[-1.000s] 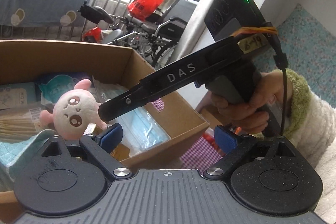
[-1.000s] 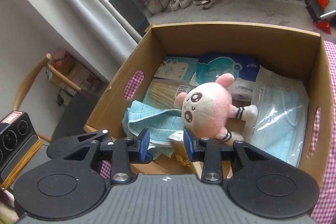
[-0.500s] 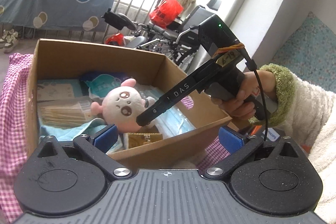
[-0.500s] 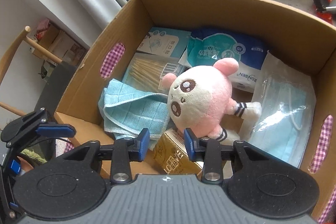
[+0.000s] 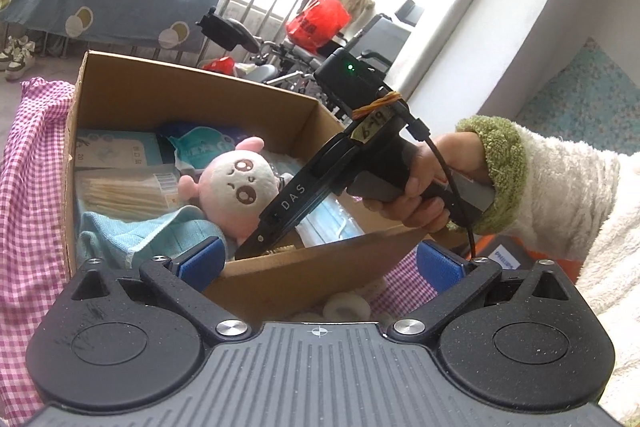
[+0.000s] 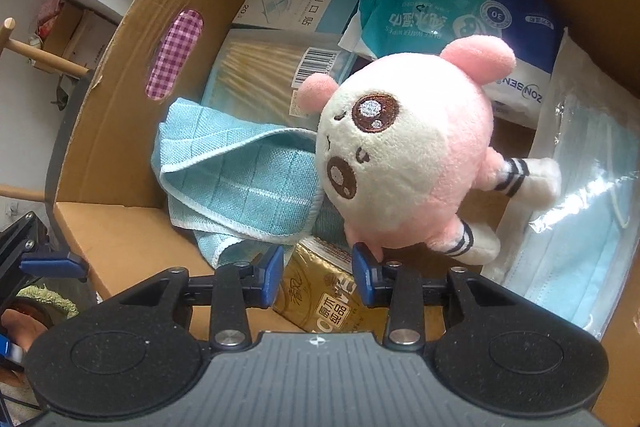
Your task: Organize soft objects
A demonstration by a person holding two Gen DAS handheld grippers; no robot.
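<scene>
The cardboard box (image 6: 120, 115) holds the soft things: a blue cloth (image 6: 240, 183) along its left wall and the pink plush toy (image 6: 408, 155) lying across the middle. Reaching steeply into the box, the right hand-held gripper (image 6: 318, 273) is much the nearer one; its jaws, partly apart and just widened, grip nothing, with the plush just ahead and slightly right and a gold packet (image 6: 320, 301) between the tips. The left hand-held gripper (image 5: 316, 263) waits outside the near wall, spread wide and empty.

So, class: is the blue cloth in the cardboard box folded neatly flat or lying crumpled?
Crumpled. The blue cloth lies in loose overlapping folds in the cardboard box, one hemmed edge curling up, part tucked under the plush toy.
</scene>
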